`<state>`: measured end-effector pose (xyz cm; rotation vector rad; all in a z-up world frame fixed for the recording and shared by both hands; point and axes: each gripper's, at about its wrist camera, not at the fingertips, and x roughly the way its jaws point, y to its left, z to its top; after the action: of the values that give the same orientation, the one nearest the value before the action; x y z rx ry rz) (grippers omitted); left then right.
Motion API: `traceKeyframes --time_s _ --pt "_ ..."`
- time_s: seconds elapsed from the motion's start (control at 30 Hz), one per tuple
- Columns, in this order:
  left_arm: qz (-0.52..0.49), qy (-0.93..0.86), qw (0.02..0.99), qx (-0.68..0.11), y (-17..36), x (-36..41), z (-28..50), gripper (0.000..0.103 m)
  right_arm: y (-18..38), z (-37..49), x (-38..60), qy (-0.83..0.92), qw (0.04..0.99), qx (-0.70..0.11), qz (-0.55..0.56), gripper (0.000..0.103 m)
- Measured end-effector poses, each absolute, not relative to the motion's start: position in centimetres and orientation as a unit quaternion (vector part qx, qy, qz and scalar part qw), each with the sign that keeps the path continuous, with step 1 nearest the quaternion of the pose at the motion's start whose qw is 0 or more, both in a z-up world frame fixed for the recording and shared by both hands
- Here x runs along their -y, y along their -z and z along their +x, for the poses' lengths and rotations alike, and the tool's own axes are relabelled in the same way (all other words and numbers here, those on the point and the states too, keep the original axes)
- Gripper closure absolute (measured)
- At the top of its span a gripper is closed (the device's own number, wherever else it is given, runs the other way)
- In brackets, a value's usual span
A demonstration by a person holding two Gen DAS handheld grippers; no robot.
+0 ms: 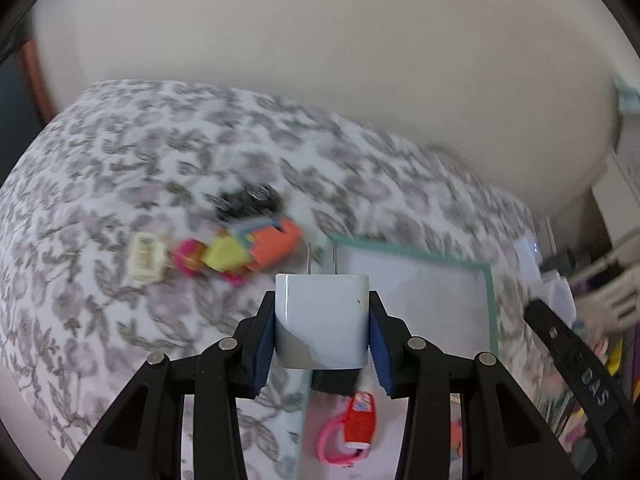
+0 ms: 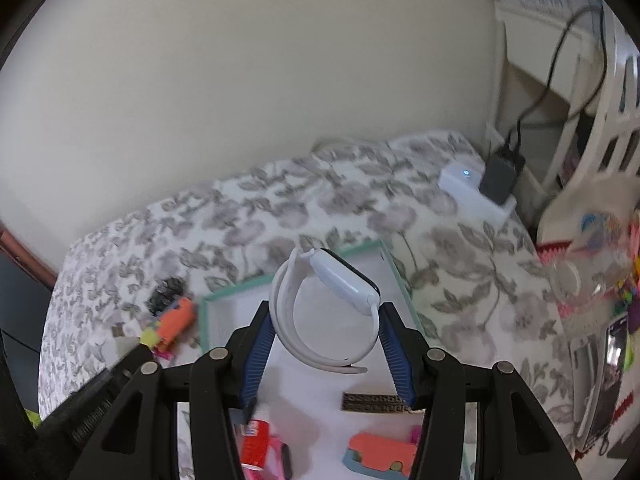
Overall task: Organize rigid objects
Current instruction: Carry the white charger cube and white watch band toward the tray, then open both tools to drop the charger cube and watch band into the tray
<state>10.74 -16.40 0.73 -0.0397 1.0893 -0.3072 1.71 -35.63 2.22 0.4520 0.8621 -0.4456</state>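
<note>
Left wrist view: the left gripper [image 1: 322, 316] has its jaws partway apart and clamped on a white plug adapter [image 1: 321, 320], blue pads [image 1: 264, 344] pressing its two flat sides, the two metal prongs pointing away from the camera. The adapter hangs above the near-left corner of a white tray with a teal rim [image 1: 489, 292] that lies on a bed with a grey floral cover [image 1: 120, 168]. In the tray, below the jaws, lies a red tag with a pink loop [image 1: 352, 428] (its white print is too blurred to read). Left of the tray, on the cover, sit a cluster of orange, yellow and pink blocks [image 1: 248, 252], a cream piece [image 1: 146, 258] and a dark piece [image 1: 248, 200]. At the right edge a black bar [image 1: 580, 368] carries raised letters that look like "DAS".

Right wrist view: the right gripper [image 2: 326, 320] has its jaws partway apart, holding a white smartwatch [image 2: 332, 304] by its looped band, above the tray's [image 2: 208, 320] middle. In the tray lie a dark strip with small unreadable characters [image 2: 372, 402] and an orange and blue block [image 2: 380, 456]. Near the bed's far right corner rests a white box with a lit dot [image 2: 468, 190].
</note>
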Motion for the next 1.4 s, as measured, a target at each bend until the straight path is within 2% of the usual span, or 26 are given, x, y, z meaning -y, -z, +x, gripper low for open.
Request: traceKeyframes --time_s 0.2,0.47,1.17,1.2,1.27,1.4 --pt "0.051 0.166 0.833 -0.525 1.5 20.4 8.9 0.059 0.7 1.9 36.6 0.221 0.839 -0.447 0.219 0.048" --pt "0.091 0.168 0.824 -0.533 3.3 22.0 8.2 0.059 3.3 2.4 36.8 0.208 0.822 -0.478 0.229 0.048" --pt "0.106 0.163 0.806 -0.559 5.2 22.4 8.3 0.059 5.4 2.9 36.7 0.206 0.806 -0.504 0.233 0.048" --pt "0.105 0.163 0.808 -0.557 5.1 22.4 8.3 0.058 5.4 2.9 36.7 0.205 0.806 -0.504 0.233 0.048" --pt "0.103 0.163 0.810 -0.554 4.8 22.3 8.3 0.048 5.4 2.9 36.6 0.205 0.806 -0.504 0.232 0.047" --pt "0.104 0.161 0.815 -0.547 4.3 22.3 8.4 0.045 5.1 3.0 36.6 0.206 0.808 -0.502 0.229 0.047"
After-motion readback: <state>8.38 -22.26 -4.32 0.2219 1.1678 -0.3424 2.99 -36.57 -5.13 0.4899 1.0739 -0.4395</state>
